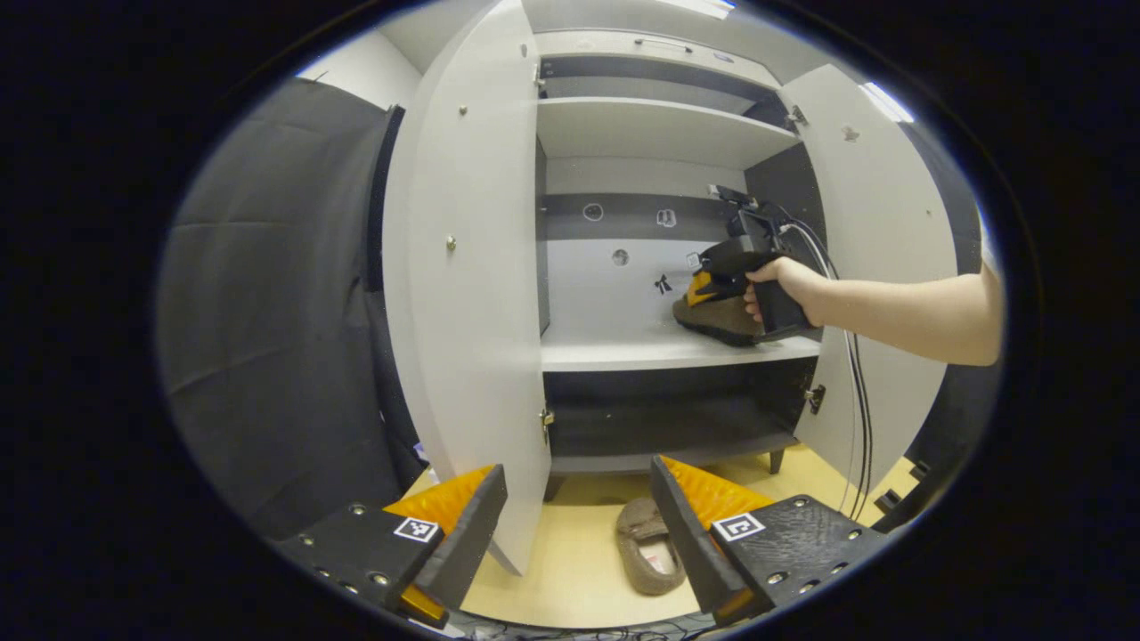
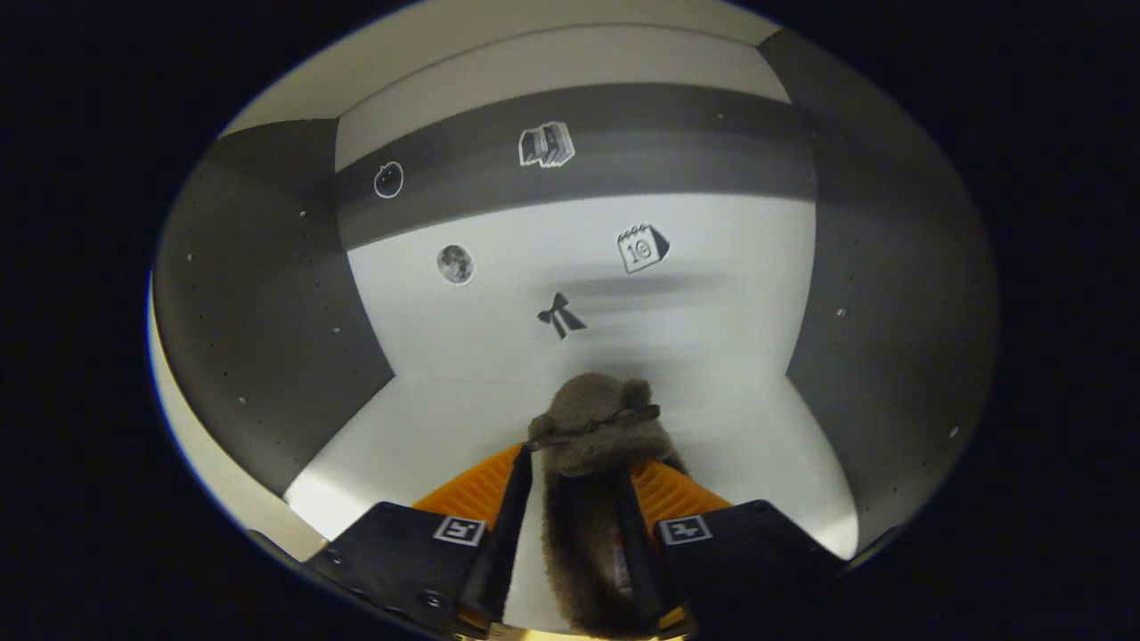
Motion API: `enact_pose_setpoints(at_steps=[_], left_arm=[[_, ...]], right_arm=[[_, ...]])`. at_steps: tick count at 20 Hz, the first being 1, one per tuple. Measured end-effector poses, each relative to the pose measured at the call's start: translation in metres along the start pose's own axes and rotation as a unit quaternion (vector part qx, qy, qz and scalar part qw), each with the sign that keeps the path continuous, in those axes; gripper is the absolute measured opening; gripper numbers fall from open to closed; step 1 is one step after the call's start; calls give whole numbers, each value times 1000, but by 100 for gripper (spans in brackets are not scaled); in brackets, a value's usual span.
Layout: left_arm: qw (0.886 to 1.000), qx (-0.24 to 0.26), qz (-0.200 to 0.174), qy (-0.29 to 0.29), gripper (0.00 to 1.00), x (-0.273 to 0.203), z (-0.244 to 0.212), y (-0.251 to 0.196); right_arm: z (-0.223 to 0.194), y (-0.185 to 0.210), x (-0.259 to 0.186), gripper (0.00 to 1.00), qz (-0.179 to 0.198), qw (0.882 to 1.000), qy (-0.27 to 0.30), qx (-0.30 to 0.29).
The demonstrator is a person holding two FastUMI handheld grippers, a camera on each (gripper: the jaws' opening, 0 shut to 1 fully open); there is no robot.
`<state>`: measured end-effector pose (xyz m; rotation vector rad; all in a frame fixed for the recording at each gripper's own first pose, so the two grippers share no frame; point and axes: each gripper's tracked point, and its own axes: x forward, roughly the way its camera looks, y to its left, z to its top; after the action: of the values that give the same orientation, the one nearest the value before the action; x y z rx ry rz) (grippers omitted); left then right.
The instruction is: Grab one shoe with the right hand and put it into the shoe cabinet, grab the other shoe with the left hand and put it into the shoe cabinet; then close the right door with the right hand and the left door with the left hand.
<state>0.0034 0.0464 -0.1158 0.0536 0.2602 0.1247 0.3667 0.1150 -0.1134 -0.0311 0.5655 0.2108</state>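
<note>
While the right gripper [image 2: 574,525] is reaching deep into the shoe cabinet [image 1: 659,352], its two fingers are pressing on the sides of a brown fuzzy shoe [image 2: 592,445], with the toe pointing away toward the back wall. In the left gripper view that shoe [image 1: 717,316] is sitting on the right part of the middle shelf, with the holding hand [image 1: 784,285] just behind it; whether the sole is fully resting on the board I cannot tell from the right gripper view.

The coming move, as I judge it, is turning on the other shoe [image 1: 648,556]. It is lying on the pale floor in front of the cabinet, near the foot of the open left door [image 1: 472,294]. The left gripper [image 1: 574,525] is hovering with its fingers spread wide and nothing between them, and this shoe is showing in the gap between them, closer to the right finger and lower down. Its long axis is running roughly along the gripper's line of sight, opening upward, so the fingers are already lined up to close across its width. The left gripper is much the nearer of the two. The right door [image 1: 877,267] is also standing open.
</note>
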Motion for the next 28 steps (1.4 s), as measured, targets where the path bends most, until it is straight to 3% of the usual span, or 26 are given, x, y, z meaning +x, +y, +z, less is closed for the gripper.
enact_pose_setpoints(at_steps=[2, 3, 4, 8, 9, 10, 12, 15, 19, 25, 28], left_arm=[[1000, -7, 3, 5, 95, -2, -5, 0], [1000, -9, 3, 7, 95, -3, -6, 0], [1000, -10, 3, 5, 95, -5, -6, -1], [1000, -3, 1, 6, 94, -7, -8, -7], [1000, -1, -3, 7, 89, -7, -8, -10], [1000, 1, -7, 7, 94, -7, -8, -13], [1000, 6, -16, 13, 94, -6, -12, -20], [999, -1, -30, 37, 97, -2, -22, -30], [997, 13, -54, 62, 95, 8, -33, -45], [988, 19, -95, 118, 95, 24, -53, -70], [980, 51, -110, 160, 95, 41, -81, -78]], right_arm=[[0, 8, -8, 72, 12, 1000, 13, 9], [0, 11, -12, 88, 15, 1000, 17, 14], [0, 11, -17, 96, 15, 1000, 21, 17], [-4, 12, -39, 97, 23, 999, 33, 20], [-4, 11, -48, 98, 25, 999, 33, 21], [-3, 8, -56, 98, 21, 999, 27, 21], [4, 7, -78, 98, 24, 999, 6, 21], [7, 13, -113, 98, 54, 998, -9, 22], [1, 9, -154, 97, 57, 998, -34, -7], [-54, 27, -206, 97, 80, 996, -19, -34], [-98, 32, -226, 98, 88, 994, 12, -62]])
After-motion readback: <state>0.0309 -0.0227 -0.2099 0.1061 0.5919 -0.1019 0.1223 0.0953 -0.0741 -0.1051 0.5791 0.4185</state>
